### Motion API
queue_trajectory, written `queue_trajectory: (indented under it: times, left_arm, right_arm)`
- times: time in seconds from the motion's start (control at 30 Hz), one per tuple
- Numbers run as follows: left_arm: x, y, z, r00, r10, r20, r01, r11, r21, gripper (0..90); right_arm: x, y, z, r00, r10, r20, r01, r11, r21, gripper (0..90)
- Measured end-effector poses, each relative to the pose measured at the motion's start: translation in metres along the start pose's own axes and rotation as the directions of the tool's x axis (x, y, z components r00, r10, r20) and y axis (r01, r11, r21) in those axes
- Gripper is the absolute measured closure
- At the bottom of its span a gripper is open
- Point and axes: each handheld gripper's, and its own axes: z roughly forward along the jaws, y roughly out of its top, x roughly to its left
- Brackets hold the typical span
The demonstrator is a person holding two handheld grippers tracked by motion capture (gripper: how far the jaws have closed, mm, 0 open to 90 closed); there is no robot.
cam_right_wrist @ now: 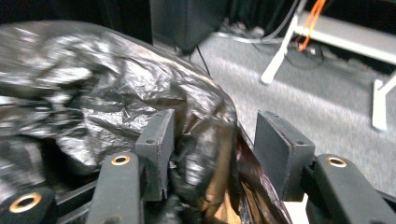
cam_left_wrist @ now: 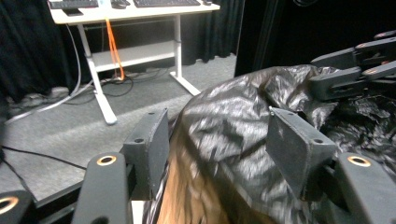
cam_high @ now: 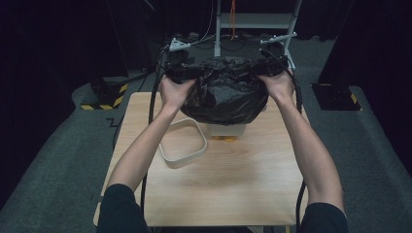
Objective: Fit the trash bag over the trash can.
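Note:
A crumpled black plastic bag (cam_high: pixel 226 90) hangs over a white bin (cam_high: pixel 227 129) at the far side of the wooden table (cam_high: pixel 223 179). My left gripper (cam_high: pixel 182 73) is at the bag's left upper edge and my right gripper (cam_high: pixel 265 68) at its right upper edge. In the left gripper view the jaws (cam_left_wrist: pixel 217 140) stand wide apart with bag film (cam_left_wrist: pixel 233 121) bulging between them; the right gripper (cam_left_wrist: pixel 355 70) shows beyond the bag. The right gripper (cam_right_wrist: pixel 215 140) also stands open, with a fold of the bag (cam_right_wrist: pixel 93 79) between its pads.
A white rounded-square ring (cam_high: pixel 183 142) lies on the table left of the bin. Something small and orange (cam_high: pixel 228 140) shows at the bin's base. Beyond the table stand a white desk frame (cam_left_wrist: pixel 100 93) with cables and black curtains.

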Motion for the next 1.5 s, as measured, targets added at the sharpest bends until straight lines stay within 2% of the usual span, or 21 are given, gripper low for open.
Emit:
queue_trajectory:
  times: [0.07,0.17,0.23,0.3,0.4,0.63,0.7,0.8,0.9,1.0,1.1,1.2,1.33,1.5]
  left_arm:
    - [-0.002,0.002,0.007,1.0000,0.002,-0.005,-0.002,0.9998,0.021,39.6]
    - [-0.001,0.003,0.014,0.9999,-0.006,-0.010,0.007,0.9987,0.051,39.6]
    - [0.001,0.003,0.018,0.9998,-0.004,-0.018,0.005,0.9963,0.086,39.2]
    - [0.003,0.004,0.021,0.9997,-0.002,-0.023,0.005,0.9934,0.115,38.3]
    - [0.006,0.006,0.023,0.9995,-0.002,-0.030,0.006,0.9922,0.125,37.6]
    - [0.009,0.010,0.037,0.9974,-0.001,-0.073,0.013,0.9862,0.165,36.8]
    - [0.009,0.011,0.041,0.9967,0.003,-0.081,0.012,0.9840,0.178,36.8]
    - [0.011,0.011,0.048,0.9964,-0.009,-0.084,0.025,0.9821,0.187,36.9]
    - [0.014,0.012,0.053,0.9953,-0.003,-0.097,0.022,0.9813,0.191,37.7]
    - [0.017,0.012,0.056,0.9938,-0.001,-0.111,0.022,0.9818,0.189,37.9]
    - [0.022,0.008,0.060,0.9927,-0.017,-0.119,0.041,0.9777,0.206,37.6]
    - [0.026,0.007,0.062,0.9925,-0.059,-0.108,0.079,0.9767,0.199,37.3]
    - [0.022,0.009,0.060,0.9939,-0.046,-0.100,0.064,0.9801,0.188,37.6]
    - [0.018,0.013,0.047,0.9953,-0.033,-0.091,0.047,0.9854,0.164,36.5]
  right_arm:
    - [-0.002,-0.001,0.007,0.9999,0.014,0.009,-0.014,1.000,0.027,48.2]
    - [-0.006,-0.002,0.009,0.9994,0.034,-0.003,-0.034,0.999,0.027,47.6]
    - [-0.007,-0.002,0.006,0.9996,0.029,0.001,-0.030,0.999,0.025,46.7]
    - [-0.007,-0.002,-0.001,0.9994,0.033,-0.011,-0.034,0.999,-0.008,45.9]
    - [-0.005,-0.004,-0.018,0.9989,0.032,-0.035,-0.035,0.996,-0.079,44.9]
    - [0.013,-0.012,-0.055,0.9937,-0.026,-0.109,0.007,0.984,-0.178,44.6]
    - [0.022,-0.015,-0.062,0.9884,-0.044,-0.145,0.015,0.981,-0.192,45.4]
    - [0.041,-0.023,-0.068,0.9760,-0.109,-0.189,0.072,0.978,-0.194,47.0]
    - [0.057,-0.033,-0.070,0.9630,-0.153,-0.222,0.112,0.976,-0.186,48.4]
    - [0.065,-0.042,-0.070,0.9513,-0.163,-0.262,0.116,0.976,-0.186,49.4]
    - [0.065,-0.049,-0.070,0.9465,-0.150,-0.286,0.093,0.975,-0.204,50.2]
    - [0.063,-0.052,-0.070,0.9459,-0.140,-0.293,0.077,0.973,-0.216,50.0]
    - [0.063,-0.055,-0.075,0.9518,-0.155,-0.265,0.089,0.966,-0.243,49.4]
    - [0.058,-0.055,-0.083,0.9591,-0.160,-0.234,0.093,0.958,-0.273,49.2]
